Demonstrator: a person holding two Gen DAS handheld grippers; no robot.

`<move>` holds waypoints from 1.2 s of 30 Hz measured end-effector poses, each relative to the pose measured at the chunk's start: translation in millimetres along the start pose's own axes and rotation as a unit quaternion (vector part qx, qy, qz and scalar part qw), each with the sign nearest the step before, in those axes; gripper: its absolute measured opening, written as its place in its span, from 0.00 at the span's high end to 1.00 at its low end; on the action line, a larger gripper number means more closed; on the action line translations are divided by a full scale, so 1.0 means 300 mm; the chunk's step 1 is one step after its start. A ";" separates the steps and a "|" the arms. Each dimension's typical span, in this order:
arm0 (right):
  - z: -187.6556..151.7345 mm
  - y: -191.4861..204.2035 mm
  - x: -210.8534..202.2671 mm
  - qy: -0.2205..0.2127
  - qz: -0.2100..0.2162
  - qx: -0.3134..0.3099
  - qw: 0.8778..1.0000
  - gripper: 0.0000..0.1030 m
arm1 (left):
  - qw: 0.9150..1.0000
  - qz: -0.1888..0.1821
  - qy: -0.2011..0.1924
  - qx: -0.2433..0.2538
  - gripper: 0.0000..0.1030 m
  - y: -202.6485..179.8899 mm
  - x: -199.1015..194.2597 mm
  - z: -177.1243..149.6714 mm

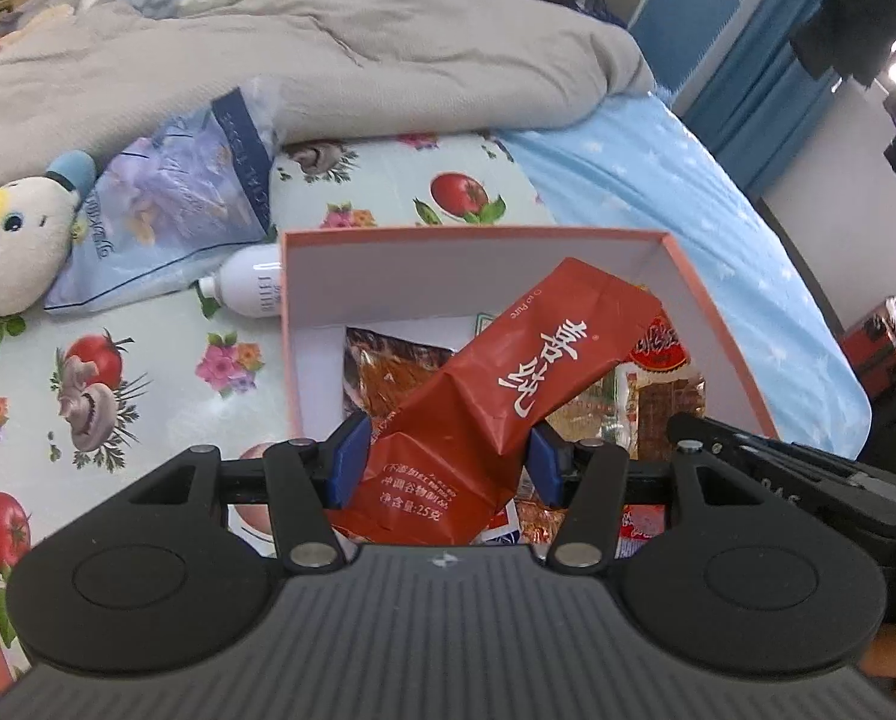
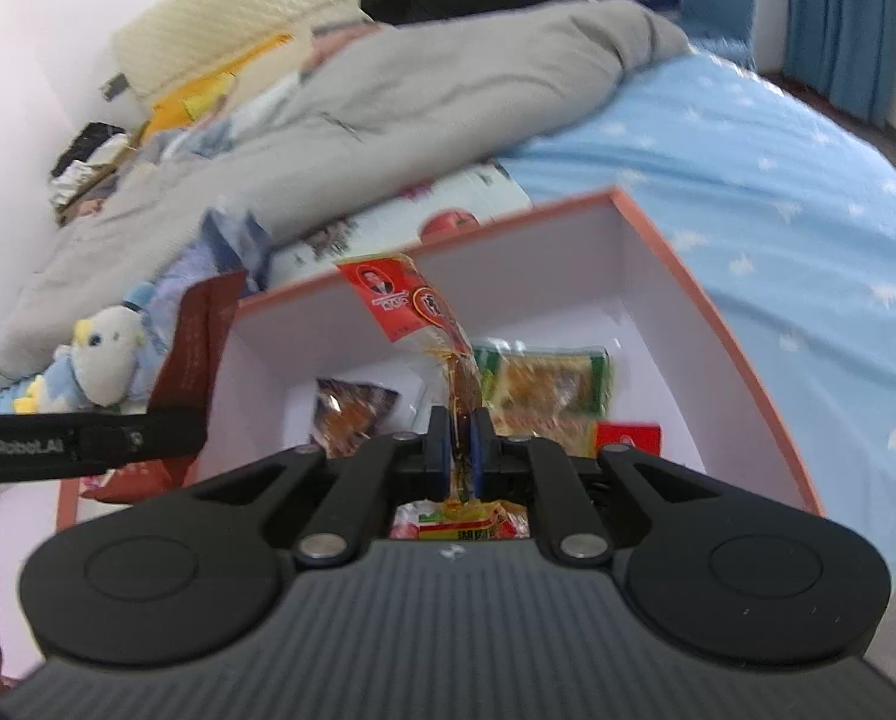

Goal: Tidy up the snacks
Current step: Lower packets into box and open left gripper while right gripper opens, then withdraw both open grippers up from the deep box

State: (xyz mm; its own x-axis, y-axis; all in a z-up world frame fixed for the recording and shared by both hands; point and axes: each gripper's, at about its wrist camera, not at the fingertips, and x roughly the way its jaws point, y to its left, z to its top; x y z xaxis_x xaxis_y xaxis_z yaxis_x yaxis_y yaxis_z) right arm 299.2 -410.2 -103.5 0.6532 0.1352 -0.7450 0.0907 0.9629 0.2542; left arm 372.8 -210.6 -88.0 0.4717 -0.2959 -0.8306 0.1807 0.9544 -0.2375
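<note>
A salmon-edged white box [image 1: 712,300] sits on a patterned cloth and holds several snack packets. My left gripper [image 1: 444,462] is shut on a red snack packet [image 1: 508,384] with white characters, held over the box's near side. My right gripper [image 2: 460,450] is shut on a thin clear packet with a red label [image 2: 414,309], held upright over the box [image 2: 688,276]. Inside lie a brown spicy packet [image 2: 351,414] and a green-yellow packet [image 2: 544,384]. The left gripper and its red packet [image 2: 198,348] show at the left of the right wrist view.
A plush duck toy [image 1: 15,246], a pale blue bag [image 1: 171,210] and a white bottle [image 1: 249,282] lie left of the box. A grey quilt [image 1: 327,48] is heaped behind. Blue star-print bedding [image 1: 718,228] lies to the right.
</note>
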 end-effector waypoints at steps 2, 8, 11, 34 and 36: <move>-0.009 -0.007 0.008 0.004 0.001 0.004 1.000 0.88 | 1.000 -0.001 0.004 0.000 0.41 0.003 0.019 0.003; -0.001 -0.008 0.012 0.012 0.002 0.013 1.000 0.62 | 1.000 0.008 0.004 0.023 0.19 -0.005 0.011 0.011; 0.006 -0.009 -0.018 -0.001 0.009 0.015 1.000 0.38 | 0.999 0.008 -0.008 0.030 0.18 -0.006 -0.033 0.014; -0.007 0.105 -0.591 -0.157 0.032 0.009 0.987 0.38 | 0.988 -0.044 -0.137 0.053 0.18 -0.060 -0.663 -0.076; -0.037 0.119 -0.627 -0.162 0.032 0.003 0.986 0.38 | 0.987 -0.038 -0.149 0.055 0.18 -0.055 -0.707 -0.112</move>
State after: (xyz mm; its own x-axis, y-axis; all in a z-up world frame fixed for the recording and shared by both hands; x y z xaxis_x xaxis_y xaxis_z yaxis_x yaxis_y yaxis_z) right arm 171.3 -398.7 38.8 0.8634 0.1123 -0.4918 0.0461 0.9533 0.2984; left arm 240.8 -162.2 75.2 0.6825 -0.3808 -0.6239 0.3102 0.9238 -0.2245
